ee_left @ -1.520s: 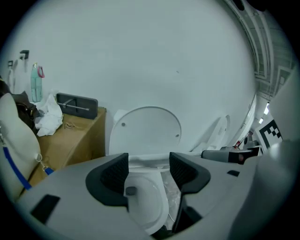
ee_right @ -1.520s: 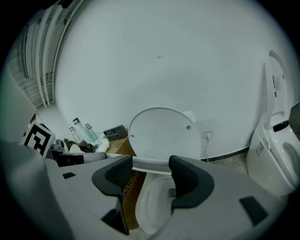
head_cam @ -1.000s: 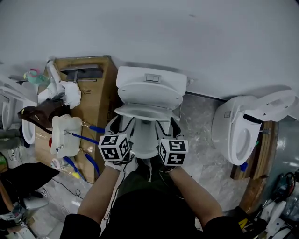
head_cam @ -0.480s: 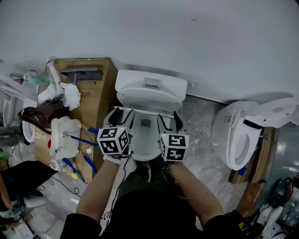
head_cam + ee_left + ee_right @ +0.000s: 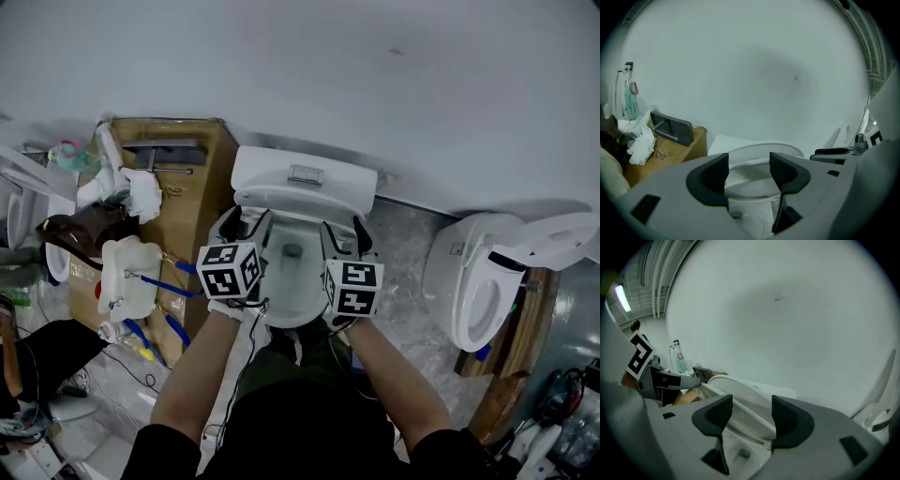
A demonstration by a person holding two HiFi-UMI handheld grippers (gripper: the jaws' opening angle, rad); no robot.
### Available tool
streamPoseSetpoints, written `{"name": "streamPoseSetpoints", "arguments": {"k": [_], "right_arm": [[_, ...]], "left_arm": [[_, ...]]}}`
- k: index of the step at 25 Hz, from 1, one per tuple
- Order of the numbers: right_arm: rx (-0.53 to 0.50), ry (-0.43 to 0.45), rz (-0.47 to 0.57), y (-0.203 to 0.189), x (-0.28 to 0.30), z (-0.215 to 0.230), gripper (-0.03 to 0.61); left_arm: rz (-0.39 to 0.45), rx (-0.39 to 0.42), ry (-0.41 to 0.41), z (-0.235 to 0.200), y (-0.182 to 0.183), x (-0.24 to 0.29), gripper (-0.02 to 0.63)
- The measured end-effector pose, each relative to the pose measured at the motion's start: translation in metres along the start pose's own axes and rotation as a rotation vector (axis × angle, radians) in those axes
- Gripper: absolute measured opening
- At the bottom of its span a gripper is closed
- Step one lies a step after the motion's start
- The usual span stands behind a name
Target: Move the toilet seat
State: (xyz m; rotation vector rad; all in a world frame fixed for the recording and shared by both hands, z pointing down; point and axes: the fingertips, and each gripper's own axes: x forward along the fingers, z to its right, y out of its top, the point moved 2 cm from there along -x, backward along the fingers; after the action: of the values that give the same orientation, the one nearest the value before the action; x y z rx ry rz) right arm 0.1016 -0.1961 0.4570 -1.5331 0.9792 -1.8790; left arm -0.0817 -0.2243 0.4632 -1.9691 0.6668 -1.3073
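A white toilet stands against the wall, its tank (image 5: 305, 178) at the back and its bowl (image 5: 292, 277) showing. The toilet seat (image 5: 298, 217) is tilted up near the tank, seen almost edge-on. My left gripper (image 5: 240, 226) is at the seat's left side and my right gripper (image 5: 345, 234) at its right side. In the left gripper view the seat rim (image 5: 754, 157) runs across the gap of the left gripper (image 5: 749, 171), whose jaws stand apart. In the right gripper view the seat (image 5: 745, 404) slants through the wide gap of the right gripper (image 5: 751, 414).
A cardboard box (image 5: 202, 187) with a dark holder and crumpled paper stands left of the toilet. A white plastic container (image 5: 131, 272) with blue straps lies beside it. A second toilet (image 5: 483, 281) with its lid up stands at the right. The wall is close behind the tank.
The seat has swung up from low over the bowl to near the tank, uncovering the bowl. Both grippers moved forward and up with it.
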Motion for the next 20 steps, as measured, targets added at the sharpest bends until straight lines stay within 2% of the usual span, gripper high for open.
{"name": "streamPoseSetpoints", "arguments": {"k": [20], "right_arm": [[-0.014, 0.015, -0.013, 0.022, 0.031, 0.017, 0.276]], "left_arm": [[0.0, -0.014, 0.017, -0.002, 0.024, 0.033, 0.278]]}}
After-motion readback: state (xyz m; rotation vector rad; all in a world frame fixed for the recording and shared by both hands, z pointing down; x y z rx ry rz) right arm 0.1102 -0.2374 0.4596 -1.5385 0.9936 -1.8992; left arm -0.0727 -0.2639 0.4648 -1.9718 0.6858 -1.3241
